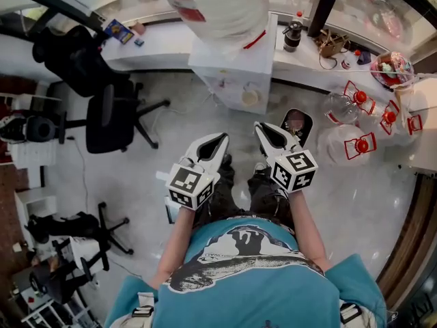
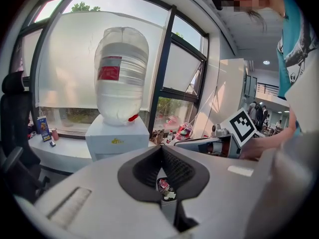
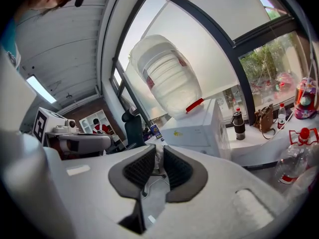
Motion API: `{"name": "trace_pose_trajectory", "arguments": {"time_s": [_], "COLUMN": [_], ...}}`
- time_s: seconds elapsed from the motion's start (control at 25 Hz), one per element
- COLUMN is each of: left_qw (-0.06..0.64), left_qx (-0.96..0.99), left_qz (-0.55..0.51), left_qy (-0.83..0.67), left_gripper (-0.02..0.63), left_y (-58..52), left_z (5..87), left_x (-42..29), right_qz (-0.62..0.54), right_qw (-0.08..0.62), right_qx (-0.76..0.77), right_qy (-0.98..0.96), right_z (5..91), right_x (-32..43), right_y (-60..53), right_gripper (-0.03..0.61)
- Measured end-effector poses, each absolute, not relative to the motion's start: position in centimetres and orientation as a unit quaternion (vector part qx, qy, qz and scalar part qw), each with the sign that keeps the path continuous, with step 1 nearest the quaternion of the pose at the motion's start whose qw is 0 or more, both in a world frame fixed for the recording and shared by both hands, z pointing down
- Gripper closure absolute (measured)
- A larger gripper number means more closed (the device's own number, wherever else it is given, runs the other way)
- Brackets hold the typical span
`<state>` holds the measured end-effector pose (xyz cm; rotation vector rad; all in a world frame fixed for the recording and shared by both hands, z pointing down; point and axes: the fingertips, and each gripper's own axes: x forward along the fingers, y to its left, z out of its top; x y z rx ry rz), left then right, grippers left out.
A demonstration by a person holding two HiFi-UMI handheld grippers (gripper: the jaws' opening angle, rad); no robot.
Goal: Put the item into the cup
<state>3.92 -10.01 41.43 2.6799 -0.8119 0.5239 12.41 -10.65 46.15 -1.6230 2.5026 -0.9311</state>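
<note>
My left gripper (image 2: 162,151) jaws meet at the tips; my right gripper (image 3: 158,153) jaws stand narrowly apart. No cup visible; direction undetermined.

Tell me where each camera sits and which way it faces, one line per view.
Head view: on the person's head, looking steeply down at the floor; shows the teal shirt, forearms, left gripper and right gripper.
Left gripper view: rides the left gripper, facing the window along its closed fingers; the right gripper's marker cube shows at right.
Right gripper view: rides the right gripper, facing the window along slightly parted fingers; the left gripper shows at left.
Shared: all three show the water dispenser.
</note>
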Motion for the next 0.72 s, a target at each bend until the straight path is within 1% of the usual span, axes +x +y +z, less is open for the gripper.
{"name": "trace_pose_trajectory", "arguments": {"time_s": [0.24,0.72], "left_qw": [0.144,0.106], "left_qx": [0.940,0.959], "left_qz": [0.199,0.214], "left_qy": [-0.239,-0.152], "left_gripper": [0.600,0.600], "left_y": [-11.3,-15.5], "left_z": [43.1,45.2], "left_x": [3.1,0.8], "right_qz": [-0.309,-0.308], "right_qw": [-0.005,-0.029], "right_qx": [-0.549,-0.601], "right_qy": [0.777,0.737], "right_z": [48.5,52.5], "right_x": [11.9,9.9], "right_y": [-11.7,-15.8], "right_gripper": [0.528,0.528]}}
